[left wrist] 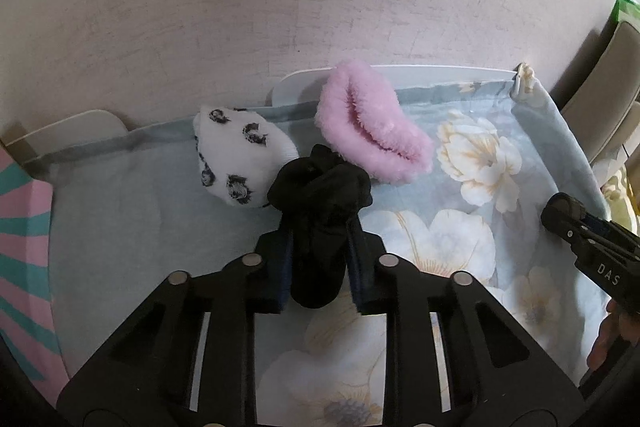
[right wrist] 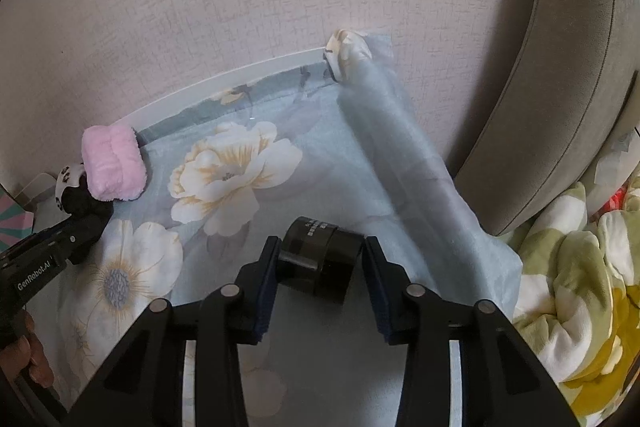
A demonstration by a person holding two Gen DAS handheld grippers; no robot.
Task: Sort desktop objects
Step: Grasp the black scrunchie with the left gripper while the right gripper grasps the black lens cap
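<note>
My left gripper [left wrist: 318, 247] is shut on a rolled black sock [left wrist: 320, 211] and holds it over the floral cloth [left wrist: 460, 235], just in front of a white sock with black paw prints [left wrist: 236, 157] and a fluffy pink sock [left wrist: 372, 121]. My right gripper [right wrist: 320, 259] is shut on a black cylindrical jar [right wrist: 318, 259] lying on its side, low over the cloth [right wrist: 320, 167]. In the right wrist view the pink sock [right wrist: 114, 165], the white sock [right wrist: 66, 179] and the left gripper [right wrist: 86, 227] with the black sock [right wrist: 82, 201] sit at the far left.
The cloth covers a white table against a textured wall [left wrist: 280, 7]. A pink and teal striped thing [left wrist: 20, 247] lies at the left edge. A grey cushion [right wrist: 560, 87] and a green floral blanket [right wrist: 580, 287] are to the right of the table.
</note>
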